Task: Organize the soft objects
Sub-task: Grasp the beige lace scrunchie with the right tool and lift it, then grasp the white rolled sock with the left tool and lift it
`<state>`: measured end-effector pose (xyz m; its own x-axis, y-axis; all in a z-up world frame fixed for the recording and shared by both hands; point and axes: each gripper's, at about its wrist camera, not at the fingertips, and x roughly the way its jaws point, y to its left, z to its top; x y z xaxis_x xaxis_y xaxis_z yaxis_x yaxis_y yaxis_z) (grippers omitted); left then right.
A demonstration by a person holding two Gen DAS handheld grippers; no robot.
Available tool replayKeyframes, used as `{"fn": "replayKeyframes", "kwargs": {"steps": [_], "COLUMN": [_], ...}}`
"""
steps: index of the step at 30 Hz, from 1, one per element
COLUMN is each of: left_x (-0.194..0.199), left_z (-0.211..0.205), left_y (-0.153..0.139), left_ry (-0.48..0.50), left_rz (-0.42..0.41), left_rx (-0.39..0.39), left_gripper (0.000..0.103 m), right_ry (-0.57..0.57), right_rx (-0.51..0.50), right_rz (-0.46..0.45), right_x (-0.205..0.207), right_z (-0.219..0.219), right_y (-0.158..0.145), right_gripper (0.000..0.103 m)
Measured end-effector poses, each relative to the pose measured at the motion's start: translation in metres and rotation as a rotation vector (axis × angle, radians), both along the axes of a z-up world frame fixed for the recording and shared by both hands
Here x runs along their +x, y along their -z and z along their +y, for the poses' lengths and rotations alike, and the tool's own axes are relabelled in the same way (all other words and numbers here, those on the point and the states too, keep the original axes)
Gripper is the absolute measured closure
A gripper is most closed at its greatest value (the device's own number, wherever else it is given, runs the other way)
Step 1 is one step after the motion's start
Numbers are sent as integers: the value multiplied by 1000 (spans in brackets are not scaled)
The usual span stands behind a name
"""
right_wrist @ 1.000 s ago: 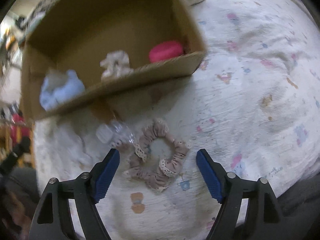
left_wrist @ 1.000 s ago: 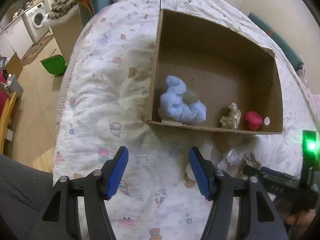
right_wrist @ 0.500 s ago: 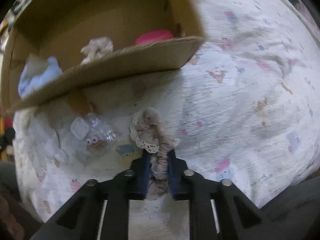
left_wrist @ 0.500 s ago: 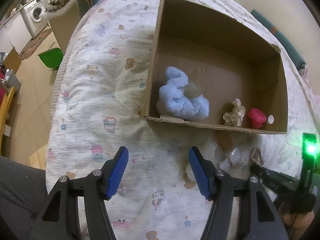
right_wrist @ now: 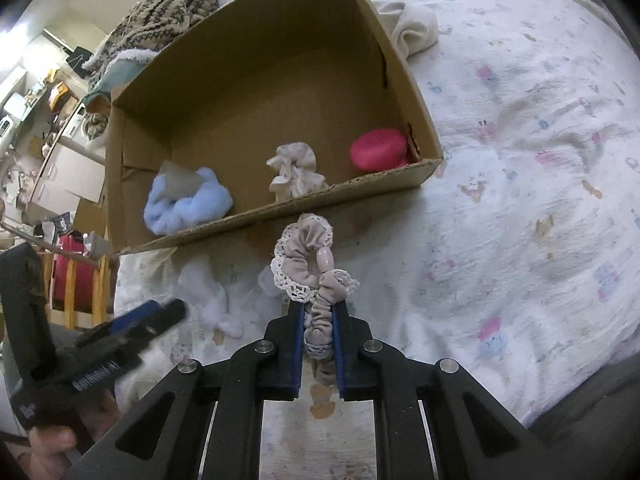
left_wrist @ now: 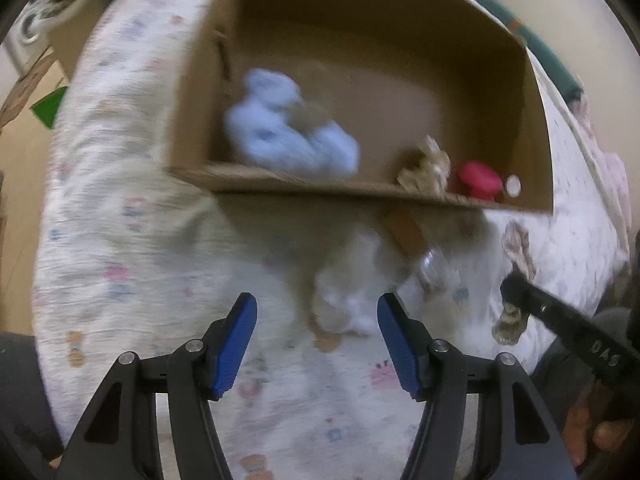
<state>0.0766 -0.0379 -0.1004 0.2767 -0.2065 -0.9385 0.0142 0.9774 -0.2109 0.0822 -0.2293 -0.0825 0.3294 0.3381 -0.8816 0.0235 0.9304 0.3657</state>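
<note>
My right gripper (right_wrist: pixel 316 312) is shut on a beige lace-trimmed scrunchie (right_wrist: pixel 308 256) and holds it above the quilt, just in front of the cardboard box (right_wrist: pixel 280 216). The box holds a blue fluffy scrunchie (right_wrist: pixel 186 208), a cream scrunchie (right_wrist: pixel 294 172) and a red soft item (right_wrist: pixel 378 148). My left gripper (left_wrist: pixel 316 332) is open and empty over a white soft thing (left_wrist: pixel 344 308) on the quilt. In the blurred left wrist view the box (left_wrist: pixel 360 190) lies ahead and the held scrunchie (left_wrist: pixel 510 320) hangs at the right.
A clear plastic packet (left_wrist: pixel 436 270) lies on the quilt near the box front. A cream cloth (right_wrist: pixel 412 30) sits beyond the box. The patterned quilt (right_wrist: pixel 520 160) stretches to the right. A knitted blanket (right_wrist: pixel 160 20) lies behind the box. The bed edge drops off at the left.
My right gripper closed on the beige scrunchie and lifted it off the quilt toward the box. My left gripper moved forward and right toward the white soft thing, staying open.
</note>
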Motion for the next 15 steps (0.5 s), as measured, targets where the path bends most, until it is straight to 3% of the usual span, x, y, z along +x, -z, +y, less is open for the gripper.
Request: {"fn": "replayKeyframes", "kwargs": {"steps": [8, 11, 12, 15], "left_x": [11, 15, 15, 14], "left_z": [-16, -18, -18, -16], "left_y": [23, 30, 32, 31], "left_ry": [42, 46, 50, 46], "left_rz": [30, 52, 60, 63], "left_rx": [40, 50, 58, 73], "left_gripper": [46, 67, 81, 81], "right_ry": [9, 6, 3, -6], "right_rx": [0, -6, -11, -19], "right_rz": [-6, -2, -1, -4], "right_x": [1, 2, 2, 2], "right_z": [-2, 0, 1, 4], "right_y": [0, 2, 2, 2], "right_gripper": [89, 89, 89, 89]}}
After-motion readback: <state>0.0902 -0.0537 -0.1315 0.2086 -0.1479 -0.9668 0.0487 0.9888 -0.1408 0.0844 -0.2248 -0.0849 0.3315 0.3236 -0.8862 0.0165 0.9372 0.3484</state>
